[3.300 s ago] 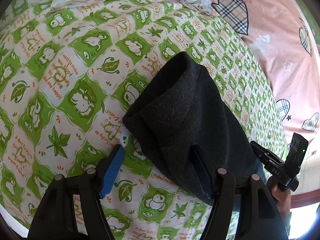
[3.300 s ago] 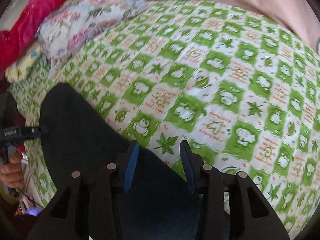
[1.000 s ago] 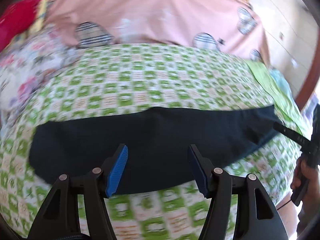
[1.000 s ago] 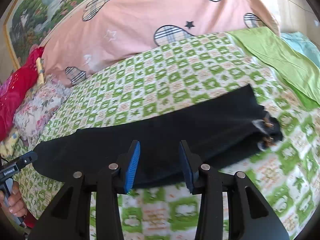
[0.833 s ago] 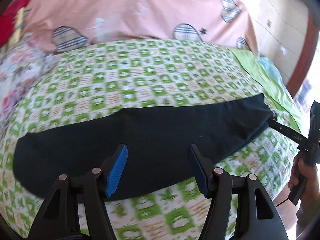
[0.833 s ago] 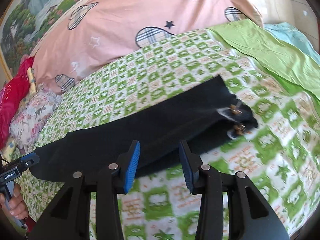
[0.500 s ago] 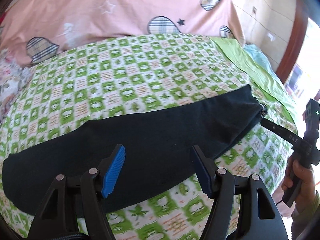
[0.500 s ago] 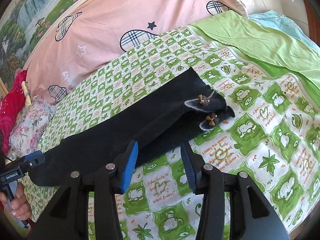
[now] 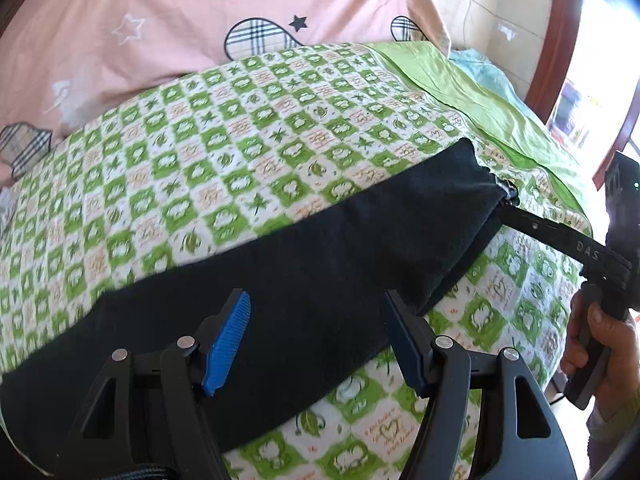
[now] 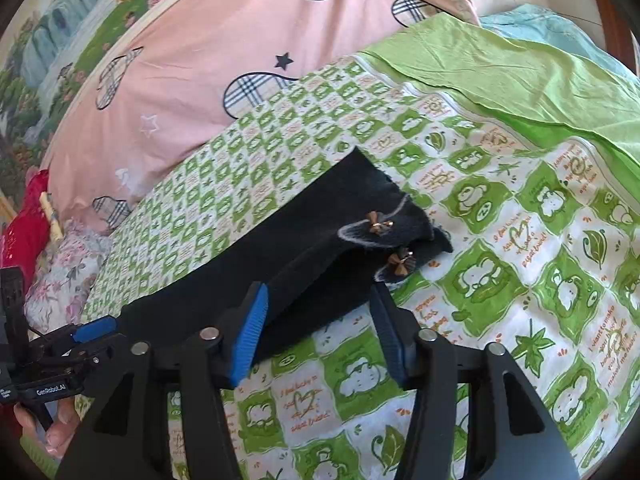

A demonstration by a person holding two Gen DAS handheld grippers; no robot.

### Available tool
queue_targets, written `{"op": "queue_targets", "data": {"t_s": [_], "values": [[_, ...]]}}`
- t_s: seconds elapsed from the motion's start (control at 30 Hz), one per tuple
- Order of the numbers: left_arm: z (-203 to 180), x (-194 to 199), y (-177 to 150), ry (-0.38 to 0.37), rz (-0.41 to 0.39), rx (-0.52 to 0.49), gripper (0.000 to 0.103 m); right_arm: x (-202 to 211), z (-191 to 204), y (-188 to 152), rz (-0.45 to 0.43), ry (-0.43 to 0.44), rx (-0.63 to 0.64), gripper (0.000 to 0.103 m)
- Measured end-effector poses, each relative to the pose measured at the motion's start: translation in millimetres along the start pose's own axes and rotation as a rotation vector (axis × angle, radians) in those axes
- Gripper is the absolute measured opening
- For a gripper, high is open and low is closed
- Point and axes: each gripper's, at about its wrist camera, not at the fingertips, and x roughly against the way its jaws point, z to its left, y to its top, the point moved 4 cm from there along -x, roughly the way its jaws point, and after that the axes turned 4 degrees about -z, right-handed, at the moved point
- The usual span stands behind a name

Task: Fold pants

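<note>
The long black fabric pants (image 9: 304,248) lie flat across the green-and-white checked bedsheet (image 10: 500,280). Left gripper (image 9: 320,340) hovers wide apart; right gripper (image 10: 320,332), jaws just widening, holds nothing near the bow-trimmed end.

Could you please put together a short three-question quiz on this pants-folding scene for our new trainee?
1. True or false: the black pants lie as one long strip across the green checked sheet.
2. What small decorations sit at the cuffs?
3. Are the left gripper and right gripper gripping fabric? A yes, both; B neither; C only the left.

Key
1. True.
2. Two small brown bows.
3. B: the jaws of both stand apart, pads clear of the cloth; the right jaws have just been opening.
</note>
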Motion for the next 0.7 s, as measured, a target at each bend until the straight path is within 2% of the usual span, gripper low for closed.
{"op": "queue_targets", "data": {"t_s": [0.13, 0.23, 0.5, 0.57, 0.63, 0.7], "values": [[-4.1, -11.7, 18.5, -0.001, 0.002, -0.037, 0.069, -1.1, -8.0, -2.9, -0.006, -0.030, -0.068, 0.073], [-7.6, -24.0, 32.5, -0.010, 0.009, -0.055, 0.069, -4.2, -15.9, -4.6, -0.011, -0.023, -0.148, 0.076], [-28.0, -58.9, 66.1, -0.046, 0.050, -0.125, 0.069, -24.7, -24.6, 10.8, -0.043, 0.019, -0.268, 0.076], [-34.5, -64.3, 72.9, -0.058, 0.053, -0.139, 0.069, -28.6, -26.9, 12.3, -0.041, 0.004, -0.259, 0.060], [-40.9, -70.3, 79.0, -0.070, 0.061, -0.153, 0.069, -31.7, -33.6, 11.8, -0.027, -0.005, -0.254, 0.030], [-47.3, -75.3, 82.6, -0.085, 0.069, -0.168, 0.069, -30.9, -40.1, 11.5, -0.025, 0.004, -0.246, 0.017]]}}
